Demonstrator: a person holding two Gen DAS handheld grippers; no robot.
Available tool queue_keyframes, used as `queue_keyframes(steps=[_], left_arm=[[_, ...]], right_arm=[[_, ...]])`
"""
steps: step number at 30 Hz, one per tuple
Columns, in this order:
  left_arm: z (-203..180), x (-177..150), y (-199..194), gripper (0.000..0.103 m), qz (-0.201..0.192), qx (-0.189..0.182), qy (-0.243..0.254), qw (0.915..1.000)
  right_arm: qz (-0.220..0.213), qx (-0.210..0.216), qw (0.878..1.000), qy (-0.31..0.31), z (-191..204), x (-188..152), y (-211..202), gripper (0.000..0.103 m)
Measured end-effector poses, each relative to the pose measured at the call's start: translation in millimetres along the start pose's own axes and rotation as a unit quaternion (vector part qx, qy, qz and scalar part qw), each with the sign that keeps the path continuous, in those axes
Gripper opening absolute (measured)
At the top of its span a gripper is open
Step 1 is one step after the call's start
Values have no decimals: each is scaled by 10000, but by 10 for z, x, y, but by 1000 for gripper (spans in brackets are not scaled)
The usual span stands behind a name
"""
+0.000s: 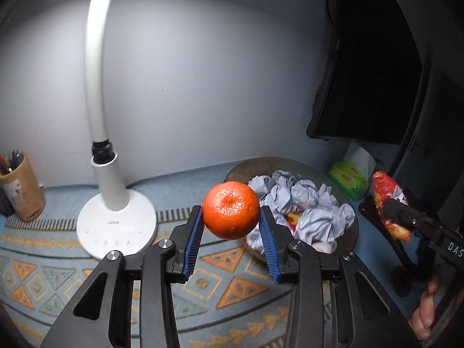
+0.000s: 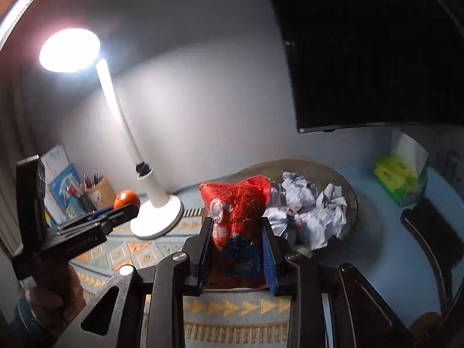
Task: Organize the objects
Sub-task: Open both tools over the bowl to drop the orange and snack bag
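Observation:
A round orange point(image 1: 231, 203) hangs in the air above the patterned mat, and my left gripper point(image 1: 231, 213) is shut on it with a blue pad on either side. From the right wrist view the same orange point(image 2: 126, 198) shows at the tip of the left gripper point(image 2: 124, 210), far left. My right gripper point(image 2: 236, 221) is shut on a red mesh packet point(image 2: 235, 203) that sticks up between its pads. In the left wrist view that packet point(image 1: 387, 191) and the right gripper point(image 1: 394, 211) appear at the right edge, with a hand below them.
A round woven basket point(image 1: 290, 163) point(image 2: 293, 164) full of crumpled paper balls point(image 1: 307, 200) point(image 2: 316, 211) stands just beyond both grippers. A white desk lamp point(image 1: 116, 226) point(image 2: 158, 217), a pen cup point(image 1: 21, 191), a green tissue box point(image 1: 349, 175) point(image 2: 397, 174) and a dark monitor point(image 1: 365, 87) line the wall.

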State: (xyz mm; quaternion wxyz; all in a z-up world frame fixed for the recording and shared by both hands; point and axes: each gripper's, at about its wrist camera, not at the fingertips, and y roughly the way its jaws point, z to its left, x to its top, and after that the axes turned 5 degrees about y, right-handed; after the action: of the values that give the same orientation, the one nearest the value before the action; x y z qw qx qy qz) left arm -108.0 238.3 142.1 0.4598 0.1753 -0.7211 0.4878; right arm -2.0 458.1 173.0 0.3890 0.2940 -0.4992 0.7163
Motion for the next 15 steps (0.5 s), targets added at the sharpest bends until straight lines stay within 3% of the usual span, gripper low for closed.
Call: queue_keyframes(steps=[2,5,11,13,15], left_arm=[[-94,142,240,36,1,-150,36,9999],[-187,247,589,36,106,-229,118,9996],[-246,265,1075,38,369,-592,110,9975],[-258,254,1157,77,594,-627,188,9961],[-221,226,1111,83,548,-571,152,9967]], right_arm=[[-96,164,9991,377,-228,214,104,29],[-147,-210,9983,525,-397,462,359,29],[0,-410,9968,684,-534,663,834,31],[135,-491,9964,673,-563,684,973,36],[298,-532,9958,680,-590,669,1057,38]])
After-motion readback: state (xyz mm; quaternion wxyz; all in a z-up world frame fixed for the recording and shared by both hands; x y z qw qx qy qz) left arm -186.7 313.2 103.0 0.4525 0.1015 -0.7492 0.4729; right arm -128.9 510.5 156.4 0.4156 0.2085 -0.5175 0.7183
